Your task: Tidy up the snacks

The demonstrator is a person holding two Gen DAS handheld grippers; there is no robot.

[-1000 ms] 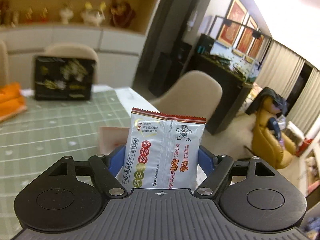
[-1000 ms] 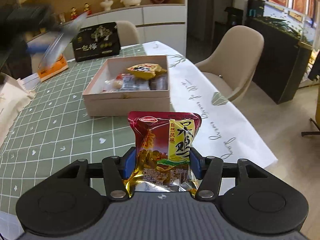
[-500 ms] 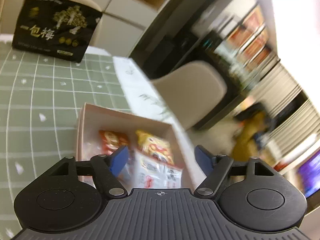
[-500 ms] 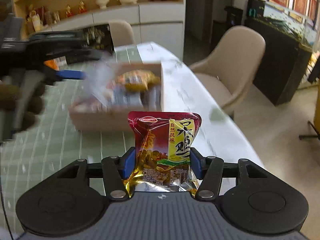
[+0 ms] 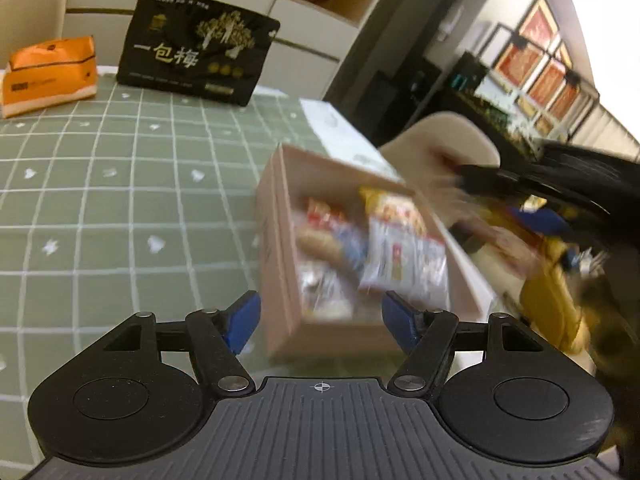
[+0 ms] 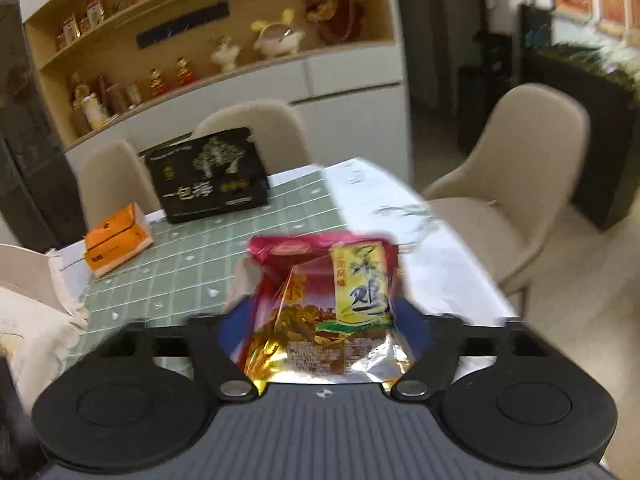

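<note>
The red snack packet [image 6: 324,308] sits between the opening jaws of the right gripper [image 6: 324,332]; left gripper [image 5: 320,320] jaws spread, empty, above the snack box [image 5: 280,240]

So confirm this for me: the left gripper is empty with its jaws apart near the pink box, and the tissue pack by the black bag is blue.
One thing is wrong: the tissue pack is orange, not blue, as the left wrist view shows. The rest holds: the left gripper is empty with jaws apart near the pink box, and the pack lies by the black bag.
</note>
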